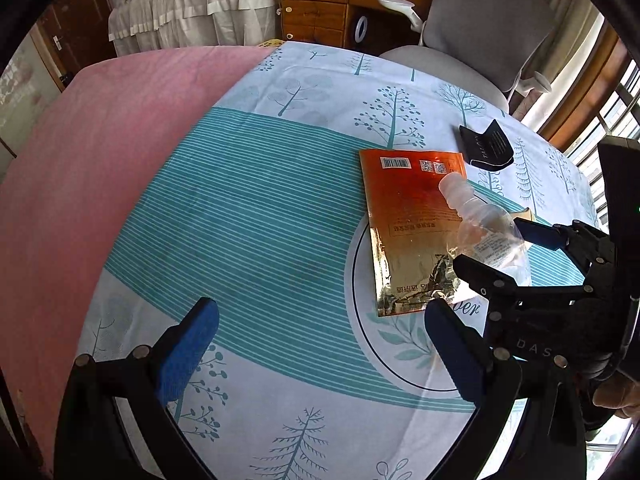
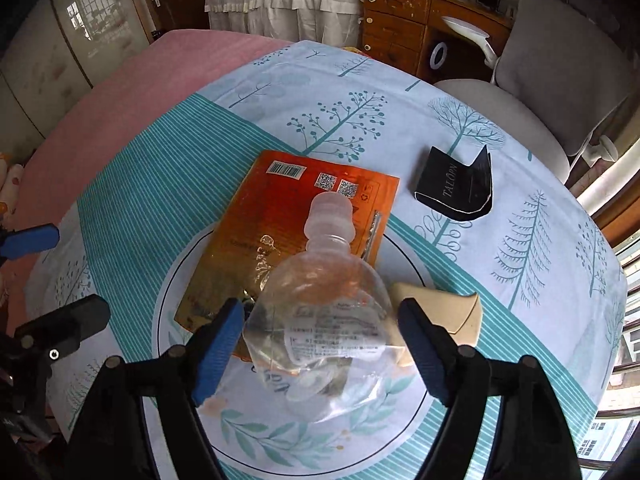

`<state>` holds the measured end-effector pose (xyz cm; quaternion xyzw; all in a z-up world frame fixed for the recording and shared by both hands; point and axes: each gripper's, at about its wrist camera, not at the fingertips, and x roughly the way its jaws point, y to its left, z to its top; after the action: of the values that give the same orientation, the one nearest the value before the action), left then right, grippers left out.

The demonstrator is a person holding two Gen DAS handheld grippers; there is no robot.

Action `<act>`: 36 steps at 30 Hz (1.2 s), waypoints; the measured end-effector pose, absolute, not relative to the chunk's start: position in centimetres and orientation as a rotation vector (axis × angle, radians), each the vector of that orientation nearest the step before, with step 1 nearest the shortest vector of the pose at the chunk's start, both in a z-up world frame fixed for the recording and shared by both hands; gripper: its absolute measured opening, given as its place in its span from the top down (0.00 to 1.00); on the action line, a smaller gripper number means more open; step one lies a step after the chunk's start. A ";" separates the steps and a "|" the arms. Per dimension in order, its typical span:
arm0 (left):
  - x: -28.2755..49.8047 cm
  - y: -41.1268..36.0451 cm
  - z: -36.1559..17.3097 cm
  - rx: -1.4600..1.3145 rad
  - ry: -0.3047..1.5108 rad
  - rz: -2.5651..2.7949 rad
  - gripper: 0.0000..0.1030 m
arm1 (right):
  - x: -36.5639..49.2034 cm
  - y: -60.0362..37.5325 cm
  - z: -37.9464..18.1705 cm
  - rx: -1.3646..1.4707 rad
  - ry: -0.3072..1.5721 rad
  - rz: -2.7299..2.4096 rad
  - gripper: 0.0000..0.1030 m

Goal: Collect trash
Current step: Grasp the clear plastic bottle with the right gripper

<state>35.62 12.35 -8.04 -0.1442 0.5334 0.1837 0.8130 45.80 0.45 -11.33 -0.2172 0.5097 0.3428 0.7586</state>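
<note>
A clear plastic bottle (image 2: 320, 304) with a white cap lies between the pads of my right gripper (image 2: 322, 344), partly over an orange foil packet (image 2: 280, 216). The jaws flank the bottle's body closely; I cannot tell whether they press it. A beige card piece (image 2: 444, 312) lies just right of the bottle and a folded black card (image 2: 456, 188) further back right. In the left wrist view my left gripper (image 1: 320, 344) is open and empty above the cloth, left of the packet (image 1: 408, 224), the bottle (image 1: 484, 224) and the right gripper (image 1: 516, 252).
The tree-patterned teal and white cloth (image 1: 248, 208) covers a table beside a pink blanket (image 1: 80, 168). A grey office chair (image 2: 552, 80) and a wooden drawer unit (image 2: 400, 20) stand behind. Windows are on the right.
</note>
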 end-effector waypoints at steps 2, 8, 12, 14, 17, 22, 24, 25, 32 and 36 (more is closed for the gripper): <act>35.6 12.3 -7.9 -0.309 1.137 0.393 0.01 | 45.6 0.5 -11.4 -0.501 1.098 0.751 0.23; 36.2 11.7 -7.2 -0.304 1.131 0.375 0.01 | 45.4 -1.4 -10.1 -0.431 1.093 0.759 0.24; 37.5 11.0 -7.2 -0.316 1.147 0.337 0.01 | 46.5 -4.4 -8.2 -0.251 1.100 0.754 0.83; 38.6 10.4 -7.6 -0.324 1.169 0.307 0.01 | 47.3 -6.0 -8.1 -0.210 1.109 0.704 0.86; 40.2 9.5 -8.1 -0.323 1.188 0.287 0.01 | 48.1 -7.8 -9.0 -0.179 1.145 0.673 0.88; 42.0 8.1 -9.1 -0.285 1.220 0.277 0.01 | 48.6 -10.0 -10.5 -0.007 1.255 0.726 0.87; 42.5 7.9 -9.4 -0.264 1.229 0.280 0.01 | 48.9 -10.2 -11.0 0.041 1.286 0.726 0.67; 42.6 7.8 -9.6 -0.253 1.232 0.284 0.01 | 49.1 -10.2 -11.3 0.076 1.301 0.735 0.59; 42.7 9.0 -10.6 -0.267 1.250 0.324 0.01 | 50.4 -9.4 -12.5 0.210 1.365 0.813 0.47; 42.5 9.5 -11.1 -0.277 1.259 0.333 0.01 | 50.9 -8.9 -12.8 0.280 1.404 0.851 0.47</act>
<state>42.53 9.49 -11.08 -0.1284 0.5838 0.1543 0.7867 50.86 -8.93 -12.81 0.1244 0.6235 0.3779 0.6730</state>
